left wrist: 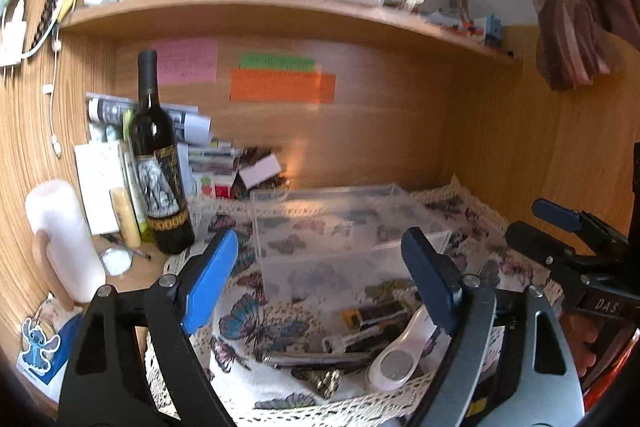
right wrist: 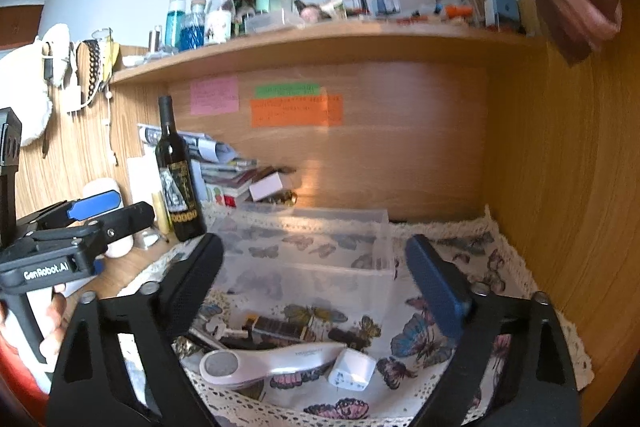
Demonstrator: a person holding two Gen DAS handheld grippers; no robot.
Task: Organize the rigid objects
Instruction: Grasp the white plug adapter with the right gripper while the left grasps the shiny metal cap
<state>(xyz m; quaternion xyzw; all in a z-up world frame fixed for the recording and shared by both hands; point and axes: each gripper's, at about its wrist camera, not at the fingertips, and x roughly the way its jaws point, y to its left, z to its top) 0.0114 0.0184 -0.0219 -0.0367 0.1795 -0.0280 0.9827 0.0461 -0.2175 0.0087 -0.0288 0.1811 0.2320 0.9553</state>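
Note:
A clear plastic organizer box [left wrist: 340,227] [right wrist: 312,251] stands on a butterfly-print cloth [left wrist: 248,319] [right wrist: 424,339]. In front of it lie a white foot file [left wrist: 400,359] [right wrist: 272,359], a dark tube with a yellow end [left wrist: 378,311] [right wrist: 280,327], a metal tool [left wrist: 316,359] and a white plug adapter [right wrist: 352,367]. My left gripper [left wrist: 320,283] is open and empty above these items. My right gripper [right wrist: 316,283] is open and empty above them too. The right gripper also shows at the right in the left wrist view [left wrist: 560,227].
A dark wine bottle [left wrist: 160,163] [right wrist: 178,179] stands left of the box, with a white cylinder [left wrist: 64,239], a small round tin [left wrist: 116,261], papers and magazines [left wrist: 208,151]. A wooden shelf [left wrist: 280,11] with bottles hangs above. Wooden walls close the back and right.

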